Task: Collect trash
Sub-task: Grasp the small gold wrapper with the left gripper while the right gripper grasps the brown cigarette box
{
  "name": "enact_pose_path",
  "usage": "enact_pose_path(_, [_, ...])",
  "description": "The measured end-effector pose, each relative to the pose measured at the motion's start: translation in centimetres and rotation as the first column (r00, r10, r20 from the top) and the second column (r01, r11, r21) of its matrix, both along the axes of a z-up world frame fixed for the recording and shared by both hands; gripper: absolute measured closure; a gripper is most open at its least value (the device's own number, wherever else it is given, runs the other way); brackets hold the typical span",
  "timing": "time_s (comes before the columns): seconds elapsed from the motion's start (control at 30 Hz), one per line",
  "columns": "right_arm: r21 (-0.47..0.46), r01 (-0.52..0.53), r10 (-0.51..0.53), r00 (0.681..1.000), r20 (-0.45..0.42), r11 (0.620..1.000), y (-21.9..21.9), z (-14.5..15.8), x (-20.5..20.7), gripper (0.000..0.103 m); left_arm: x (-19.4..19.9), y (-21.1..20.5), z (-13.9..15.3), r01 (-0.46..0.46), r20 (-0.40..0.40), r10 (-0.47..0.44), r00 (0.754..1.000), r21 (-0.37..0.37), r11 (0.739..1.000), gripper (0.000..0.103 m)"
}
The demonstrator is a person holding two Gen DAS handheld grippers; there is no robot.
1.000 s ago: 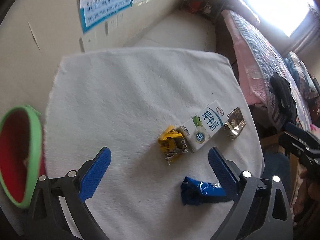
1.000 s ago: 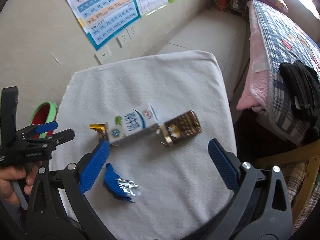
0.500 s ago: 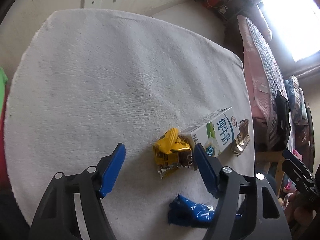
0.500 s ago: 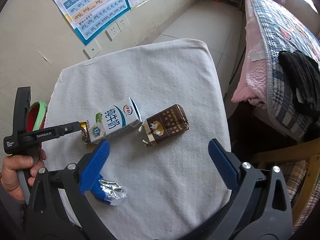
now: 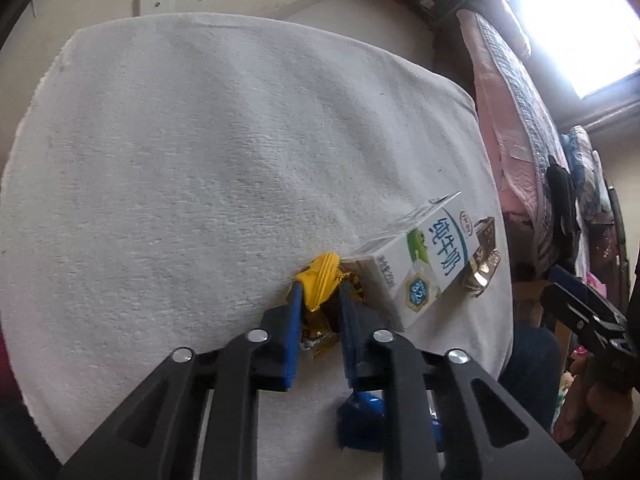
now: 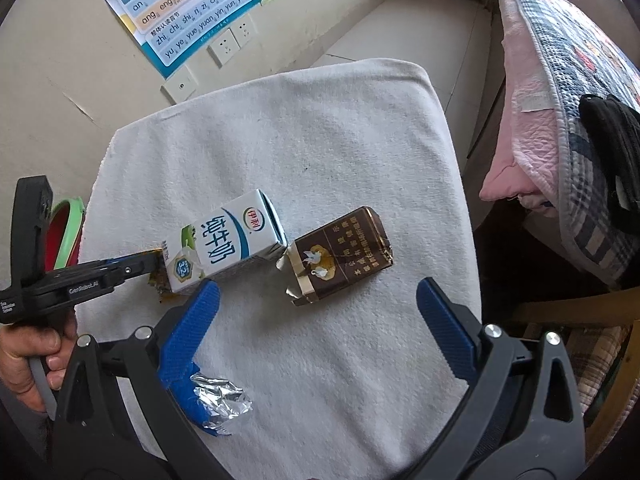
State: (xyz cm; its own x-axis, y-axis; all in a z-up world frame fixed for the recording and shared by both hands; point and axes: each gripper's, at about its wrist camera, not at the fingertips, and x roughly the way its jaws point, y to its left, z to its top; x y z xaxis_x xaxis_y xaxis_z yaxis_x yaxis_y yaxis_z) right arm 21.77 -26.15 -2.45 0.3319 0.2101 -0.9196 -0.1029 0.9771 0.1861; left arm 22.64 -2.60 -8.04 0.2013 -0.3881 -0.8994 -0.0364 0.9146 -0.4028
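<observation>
My left gripper [image 5: 319,294] is shut on a crumpled yellow wrapper [image 5: 320,278] that lies on the white towel-covered table [image 5: 200,152], right beside a white milk carton [image 5: 424,264]. In the right wrist view the left gripper [image 6: 154,262] pinches the wrapper [image 6: 160,282] at the carton's [image 6: 224,248] left end. A brown cigarette pack [image 6: 340,256] lies right of the carton. My right gripper [image 6: 316,300] is open and empty, hovering above the pack. A blue foil wrapper [image 6: 208,404] lies near its left finger.
A red bin with a green rim [image 6: 66,232] stands off the table's left edge. A bed with pink and plaid bedding [image 6: 560,100] is on the right. A wall with a poster [image 6: 180,8] and sockets is behind the table.
My left gripper dropped onto the yellow wrapper and closed on it. My right gripper moved closer over the cigarette pack and stayed open.
</observation>
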Motion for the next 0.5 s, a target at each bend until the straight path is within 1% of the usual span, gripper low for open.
enact_pose_path(0.03, [-0.001,0.001,-0.001,1.000,-0.002,1.000,-0.1,-0.1,0.1,0.006,-0.1,0.1,0.2,0.000,0.004,0.000,1.000,-0.001,1.000,0.090])
enact_pose_path(0.1, [-0.001,0.006,-0.006,1.000,-0.009,1.000,-0.2,-0.5,0.3,0.006,-0.2,0.2,0.7,0.006,0.020,-0.007,1.000,0.025,1.000,0.091])
enact_pose_path(0.2, [-0.002,0.010,-0.010,1.000,-0.014,1.000,-0.3,-1.0,0.6,0.006,-0.6,0.6,1.8,0.028,0.056,-0.034,0.998,0.104,0.994,0.091])
enact_pose_path(0.3, [-0.028,-0.002,0.002,1.000,-0.023,1.000,0.0,-1.9,1.1,0.006,-1.0,1.0,2.9,0.055,0.086,-0.072,0.994,0.187,0.981,0.091])
enact_pose_path(0.33, [-0.044,-0.015,0.014,0.999,-0.030,0.999,0.2,-2.2,1.2,0.006,-1.2,1.1,3.2,0.061,0.093,-0.082,0.992,0.212,0.975,0.091])
enact_pose_path(0.47, [-0.154,-0.094,0.086,0.995,-0.055,0.984,1.1,-4.0,2.1,0.006,-1.7,2.1,3.9,0.067,0.099,-0.093,0.991,0.241,0.968,0.091])
enact_pose_path(0.5, [-0.168,-0.109,0.100,0.993,-0.064,0.980,1.2,-4.4,2.3,0.006,-1.9,2.3,4.0,0.067,0.100,-0.094,0.991,0.243,0.968,0.091])
